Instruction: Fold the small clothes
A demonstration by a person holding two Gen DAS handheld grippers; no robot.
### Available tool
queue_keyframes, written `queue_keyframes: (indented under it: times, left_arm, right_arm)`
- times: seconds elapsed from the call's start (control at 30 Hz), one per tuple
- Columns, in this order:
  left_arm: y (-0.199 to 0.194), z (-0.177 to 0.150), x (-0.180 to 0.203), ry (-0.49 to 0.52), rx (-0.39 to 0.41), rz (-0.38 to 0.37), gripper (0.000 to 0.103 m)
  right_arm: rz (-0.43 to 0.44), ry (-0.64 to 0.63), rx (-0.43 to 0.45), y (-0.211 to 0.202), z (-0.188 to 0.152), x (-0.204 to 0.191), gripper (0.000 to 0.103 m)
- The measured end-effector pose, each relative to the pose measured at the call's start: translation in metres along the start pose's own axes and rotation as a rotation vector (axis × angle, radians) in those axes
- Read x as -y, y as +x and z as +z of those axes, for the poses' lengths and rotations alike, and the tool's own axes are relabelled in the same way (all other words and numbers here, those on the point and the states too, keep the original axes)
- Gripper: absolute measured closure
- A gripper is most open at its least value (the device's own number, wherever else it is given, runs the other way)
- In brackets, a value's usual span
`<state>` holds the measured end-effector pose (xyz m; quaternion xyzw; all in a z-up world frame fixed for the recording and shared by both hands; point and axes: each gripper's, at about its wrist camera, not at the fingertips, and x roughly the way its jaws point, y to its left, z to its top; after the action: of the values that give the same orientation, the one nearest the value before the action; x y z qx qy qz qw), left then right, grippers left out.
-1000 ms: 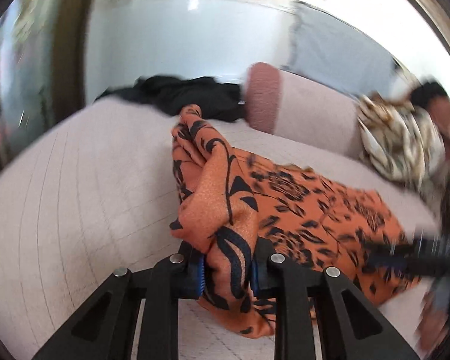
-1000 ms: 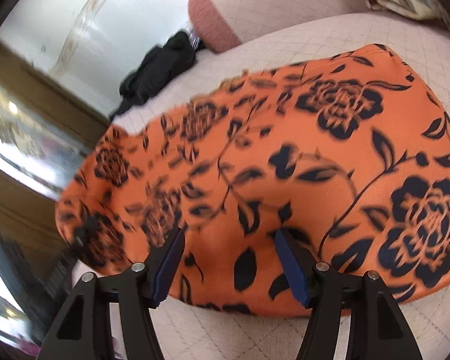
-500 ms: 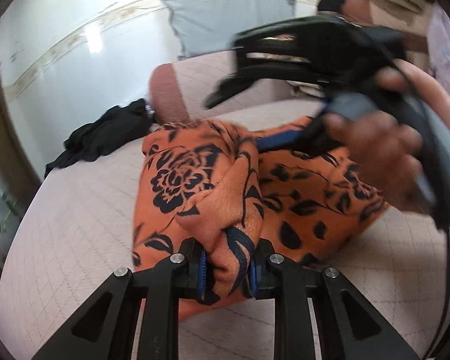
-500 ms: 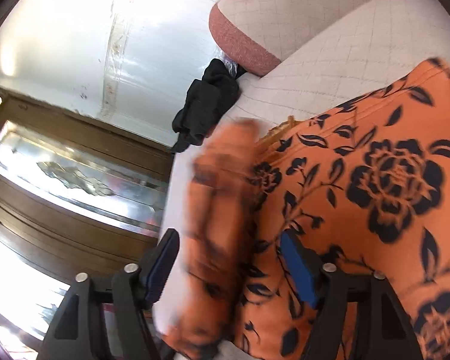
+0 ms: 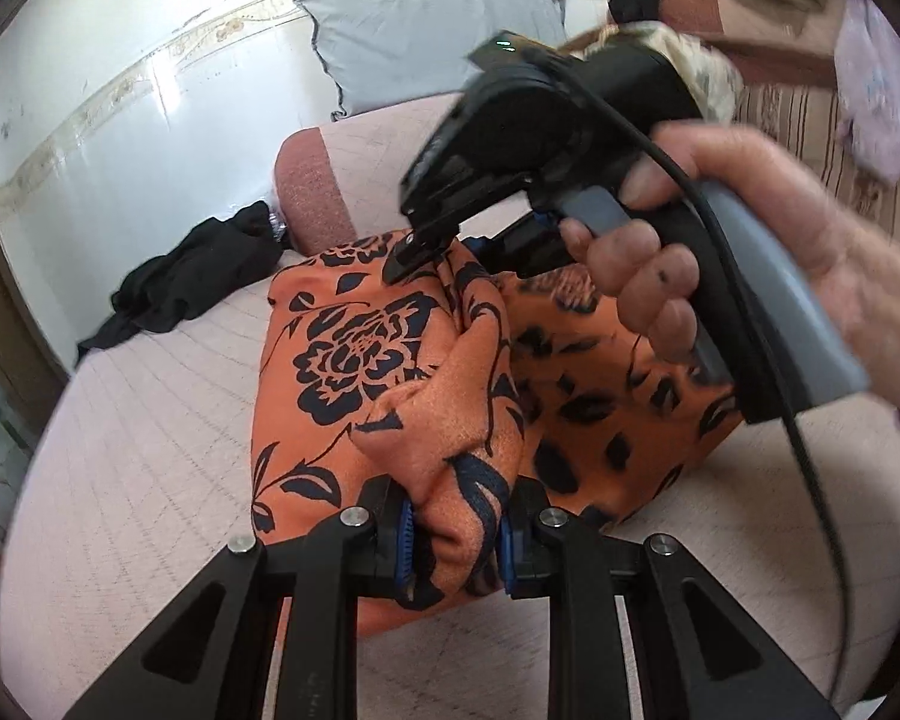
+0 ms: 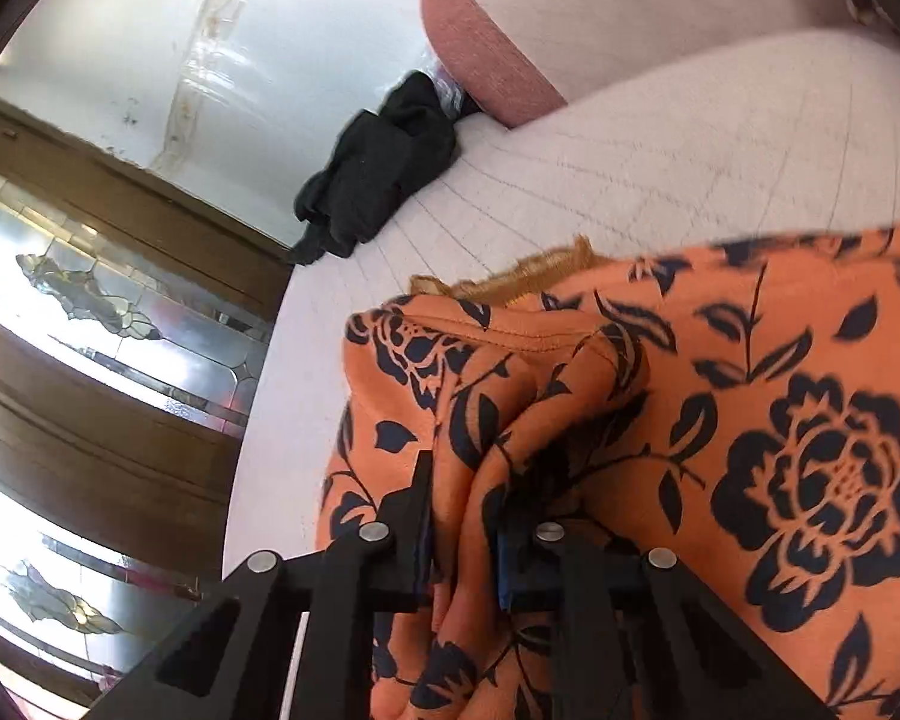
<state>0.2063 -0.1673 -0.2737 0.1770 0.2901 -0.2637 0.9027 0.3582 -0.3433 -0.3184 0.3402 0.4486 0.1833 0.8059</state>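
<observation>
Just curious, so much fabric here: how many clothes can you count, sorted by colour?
Orange with dark flowers: 1, the orange garment, pinched by both the left gripper and right gripper.
Black: 1, the black garment.
Total: 2.

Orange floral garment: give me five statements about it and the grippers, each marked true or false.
1. The left gripper is shut on the orange floral garment. True.
2. The right gripper stands open above the cloth. False: its jaws have just closed and pinch a bunched fold of it.
3. A black garment lies apart from the orange one on the pale quilted surface. True.
4. The orange garment lies flat and smooth. False: it is bunched and gathered.
5. The black garment is held by a gripper. False: nothing touches it.
</observation>
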Motion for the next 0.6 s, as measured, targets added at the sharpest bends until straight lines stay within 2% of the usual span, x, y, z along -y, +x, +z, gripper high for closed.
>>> queue_keyframes:
  times: [0.03, 0.2, 0.33, 0.47, 0.6]
  left_arm:
    - [-0.001, 0.005, 0.000, -0.017, 0.004, -0.029, 0.081]
    - [-0.001, 0.043, 0.025, -0.039, 0.034, -0.203, 0.081]
    - [0.018, 0.066, 0.059, -0.060, 0.010, -0.325, 0.081]
    - [0.043, 0.079, 0.085, -0.093, -0.022, -0.407, 0.081]
    - [0.068, 0.083, 0.102, -0.141, -0.071, -0.458, 0.081]
  right_arm:
    - [0.018, -0.028, 0.059, -0.007, 0.002, 0.001, 0.088]
    - [-0.015, -0.078, 0.164, -0.055, 0.011, 0.015, 0.088]
    - [-0.065, -0.086, 0.231, -0.092, 0.020, 0.041, 0.088]
    - [-0.099, -0.069, 0.265, -0.116, 0.032, 0.074, 0.088]
    - [-0.168, -0.067, 0.247, -0.123, 0.039, 0.102, 0.088]
